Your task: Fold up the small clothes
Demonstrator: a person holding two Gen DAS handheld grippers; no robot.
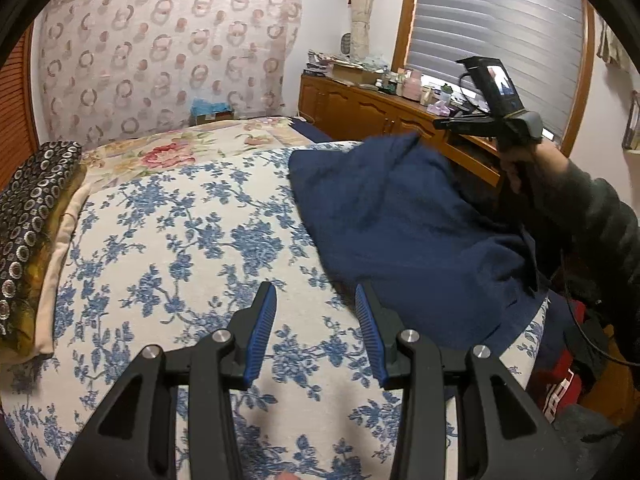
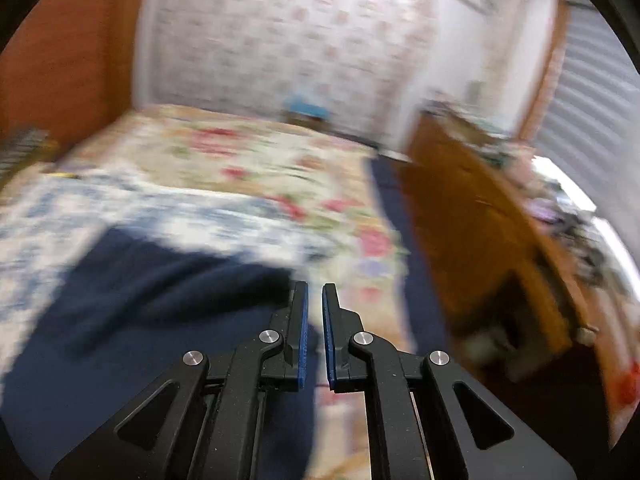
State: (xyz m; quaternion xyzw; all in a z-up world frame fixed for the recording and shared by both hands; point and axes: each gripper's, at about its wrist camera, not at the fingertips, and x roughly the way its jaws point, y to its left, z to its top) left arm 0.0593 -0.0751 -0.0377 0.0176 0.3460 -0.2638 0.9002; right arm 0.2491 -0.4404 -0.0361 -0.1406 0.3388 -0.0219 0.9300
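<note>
A dark navy garment [image 1: 400, 220] lies on the right side of the blue-flowered bedspread [image 1: 180, 240], and one corner of it is pulled up into a peak. My right gripper [image 1: 438, 124], held by a hand in a dark sleeve [image 1: 592, 208], sits at that peak with its jaws nearly together, pinching the fabric. The right wrist view is blurred: my right gripper [image 2: 315, 286] shows a narrow gap between its pads, and the navy garment [image 2: 140, 300] hangs to its left and below. My left gripper [image 1: 316, 292] hovers open over bare bedspread, left of the garment's near edge, holding nothing.
A stack of folded fabrics [image 1: 32, 220] rests at the bed's left edge. A wooden dresser [image 1: 360, 108] with a cluttered top runs along the right wall under a window blind [image 1: 500, 20]. Red and dark items [image 1: 560, 384] lie beside the bed at lower right.
</note>
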